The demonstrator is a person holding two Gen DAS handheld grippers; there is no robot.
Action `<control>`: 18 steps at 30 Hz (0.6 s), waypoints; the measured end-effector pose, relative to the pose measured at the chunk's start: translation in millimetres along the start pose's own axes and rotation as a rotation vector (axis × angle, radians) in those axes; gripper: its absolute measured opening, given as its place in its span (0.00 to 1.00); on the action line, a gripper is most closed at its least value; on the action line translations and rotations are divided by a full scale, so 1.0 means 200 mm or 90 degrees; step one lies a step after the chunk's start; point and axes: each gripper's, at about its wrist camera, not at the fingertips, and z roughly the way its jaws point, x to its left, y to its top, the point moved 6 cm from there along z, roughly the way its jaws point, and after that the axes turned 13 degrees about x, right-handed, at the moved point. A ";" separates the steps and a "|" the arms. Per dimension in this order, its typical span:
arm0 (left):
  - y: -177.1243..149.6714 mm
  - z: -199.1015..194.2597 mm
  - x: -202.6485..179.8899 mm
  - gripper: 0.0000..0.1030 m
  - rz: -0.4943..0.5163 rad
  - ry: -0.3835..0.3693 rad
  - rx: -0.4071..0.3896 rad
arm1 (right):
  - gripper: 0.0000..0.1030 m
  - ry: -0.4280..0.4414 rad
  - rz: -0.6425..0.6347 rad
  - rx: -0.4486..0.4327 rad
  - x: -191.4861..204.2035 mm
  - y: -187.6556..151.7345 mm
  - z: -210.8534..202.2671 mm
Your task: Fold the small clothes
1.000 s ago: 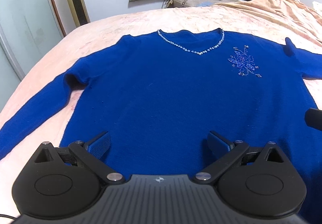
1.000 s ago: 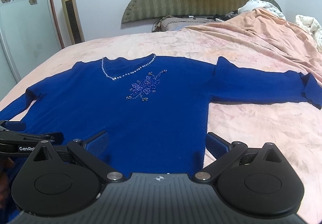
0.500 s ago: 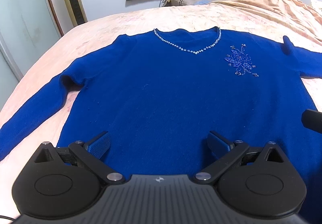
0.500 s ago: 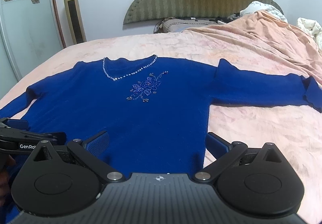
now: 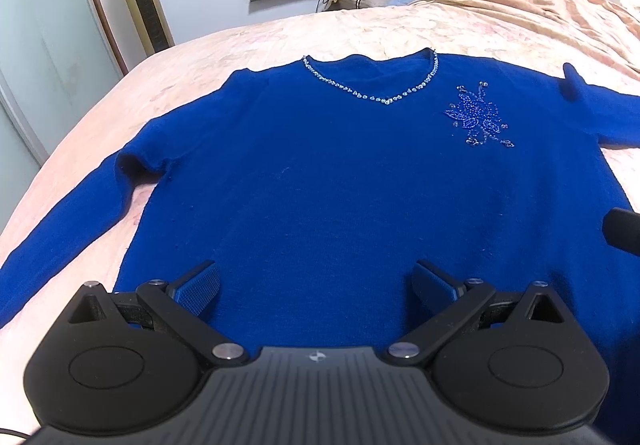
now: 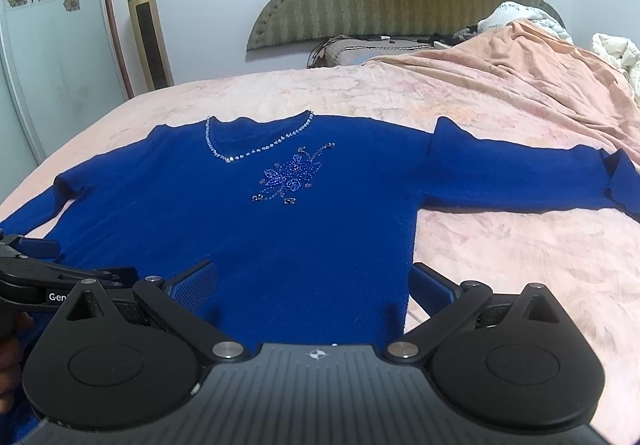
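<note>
Blue knit sweater [image 5: 340, 197] lies flat, front up, on the pink bedspread [image 6: 520, 253], sleeves spread to both sides. Its left cuff runs out of the left wrist view; the hem hides behind both tools. Left gripper [image 5: 316, 285] hovers over the lower body, fingers wide apart, holding nothing. Right gripper [image 6: 314, 281] likewise gapes at the sweater's right side edge, empty.

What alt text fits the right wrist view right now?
A blue sweater lies flat, front up, on a pink bed, sleeves spread. The open right gripper hovers over its hem; the left gripper shows at the left edge.
</note>
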 end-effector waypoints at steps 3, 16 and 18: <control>0.00 0.00 0.00 1.00 0.001 0.003 0.002 | 1.00 0.004 0.021 0.006 -0.02 0.00 0.01; 0.01 0.01 -0.03 1.00 0.006 0.012 0.005 | 1.00 -0.011 0.003 0.002 -0.03 -0.01 0.01; 0.01 0.01 -0.04 1.00 0.006 0.013 0.006 | 1.00 0.004 0.016 0.003 -0.05 -0.01 0.01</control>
